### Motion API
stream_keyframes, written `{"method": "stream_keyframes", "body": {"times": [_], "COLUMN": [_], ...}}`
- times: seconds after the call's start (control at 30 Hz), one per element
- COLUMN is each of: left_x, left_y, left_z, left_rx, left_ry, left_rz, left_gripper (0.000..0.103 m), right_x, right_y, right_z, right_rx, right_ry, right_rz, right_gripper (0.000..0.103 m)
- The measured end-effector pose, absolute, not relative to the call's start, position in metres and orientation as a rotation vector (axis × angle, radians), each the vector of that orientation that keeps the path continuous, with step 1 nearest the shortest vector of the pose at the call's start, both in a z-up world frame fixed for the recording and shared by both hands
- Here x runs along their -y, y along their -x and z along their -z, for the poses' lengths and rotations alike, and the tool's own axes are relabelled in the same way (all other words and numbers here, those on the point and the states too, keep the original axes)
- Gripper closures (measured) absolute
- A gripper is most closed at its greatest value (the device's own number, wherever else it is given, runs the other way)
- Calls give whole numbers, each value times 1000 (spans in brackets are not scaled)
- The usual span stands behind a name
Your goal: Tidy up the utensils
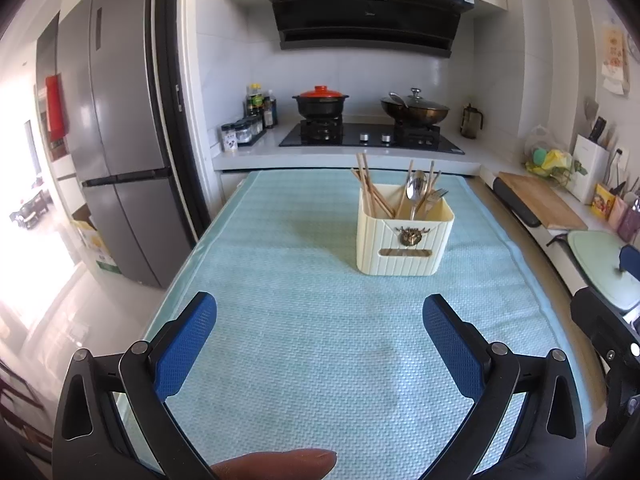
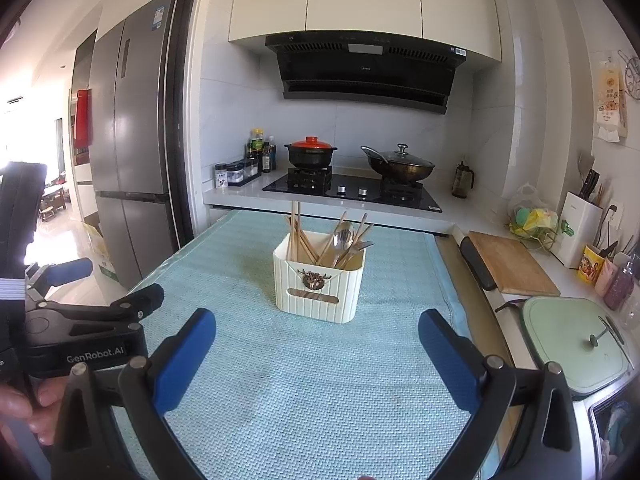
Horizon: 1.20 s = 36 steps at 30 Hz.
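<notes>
A cream ribbed utensil holder (image 1: pixel 404 240) (image 2: pixel 320 286) stands upright on the far half of the light blue mat (image 1: pixel 304 320) (image 2: pixel 304 380). Wooden chopsticks (image 1: pixel 370 192) (image 2: pixel 298 236) lean in its left part; a metal spoon (image 1: pixel 414 190) (image 2: pixel 342 240) and a fork (image 1: pixel 438 196) (image 2: pixel 362 246) stand in its right part. My left gripper (image 1: pixel 320 312) is open, empty, well short of the holder. My right gripper (image 2: pixel 318 330) is open too, nothing between its blue pads, just in front of the holder.
Behind the mat runs a counter with a hob (image 1: pixel 372 138), a black pot with a red lid (image 1: pixel 320 102) and a wok (image 1: pixel 414 110). A fridge (image 1: pixel 116 132) stands left. On the right lie a wooden board (image 2: pixel 510 266) and a pale green lid (image 2: pixel 576 344). A fingertip (image 1: pixel 276 462) shows at the bottom.
</notes>
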State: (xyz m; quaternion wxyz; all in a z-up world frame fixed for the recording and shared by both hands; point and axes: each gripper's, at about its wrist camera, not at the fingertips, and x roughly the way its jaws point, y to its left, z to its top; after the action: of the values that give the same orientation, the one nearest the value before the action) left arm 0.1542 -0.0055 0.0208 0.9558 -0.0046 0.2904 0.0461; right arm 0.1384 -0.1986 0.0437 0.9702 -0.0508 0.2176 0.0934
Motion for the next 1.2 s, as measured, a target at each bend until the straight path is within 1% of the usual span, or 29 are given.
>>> {"method": "stream_keyframes", "body": {"times": [1.2], "left_x": [10], "left_y": [-150], "left_z": [-23], "left_rx": [-584], "left_ry": [6], "left_rz": [-81], "left_gripper": [0], "right_x": [199], "right_y": [-131], "right_z": [-52], "right_rx": [-425], "right_ry": [121], "right_rz": [-190], "right_gripper": [0]}}
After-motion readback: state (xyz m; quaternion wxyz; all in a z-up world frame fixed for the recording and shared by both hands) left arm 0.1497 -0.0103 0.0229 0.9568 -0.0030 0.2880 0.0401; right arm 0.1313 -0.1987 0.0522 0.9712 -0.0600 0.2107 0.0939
